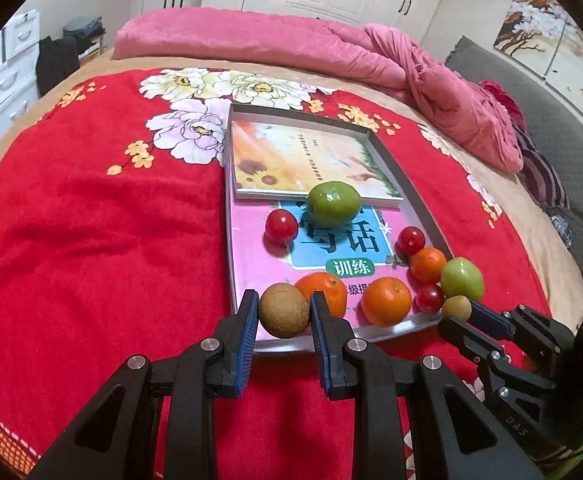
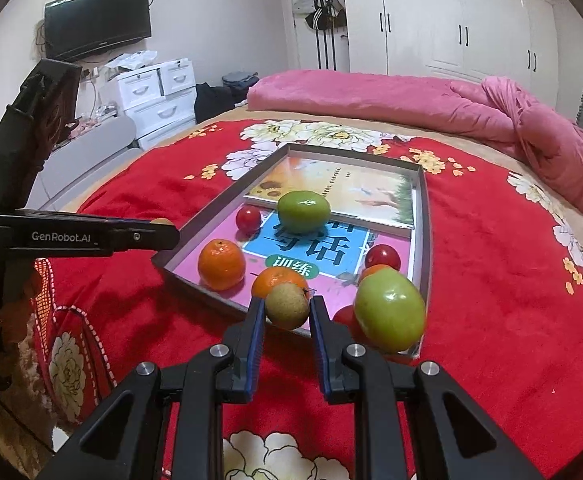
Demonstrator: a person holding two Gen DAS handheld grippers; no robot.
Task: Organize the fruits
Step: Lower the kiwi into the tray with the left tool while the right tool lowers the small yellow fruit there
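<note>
At the bottom centre of my left wrist view, my left gripper pinches a brown kiwi between its blue pads, held just over the near rim of the grey tray. At the bottom centre of my right wrist view, my right gripper likewise pinches a smaller greenish-brown kiwi, also at the tray's near edge. Just right of it, low in that frame, a large green fruit sits in the tray's near corner, with a red fruit partly hidden beside it. Behind my right-hand kiwi lies an orange, and to its left, centre-left of the frame, a second orange. Further in, a red cherry tomato and another rest on a pink workbook lining the tray floor. At mid-frame a second green fruit sits against the edge of a sunflower-cover book lying at the tray's far end. The tray rests on a red floral blanket over the bed. Beyond it, across the upper half of the frame, a pink quilt lies bunched along the far side.
</note>
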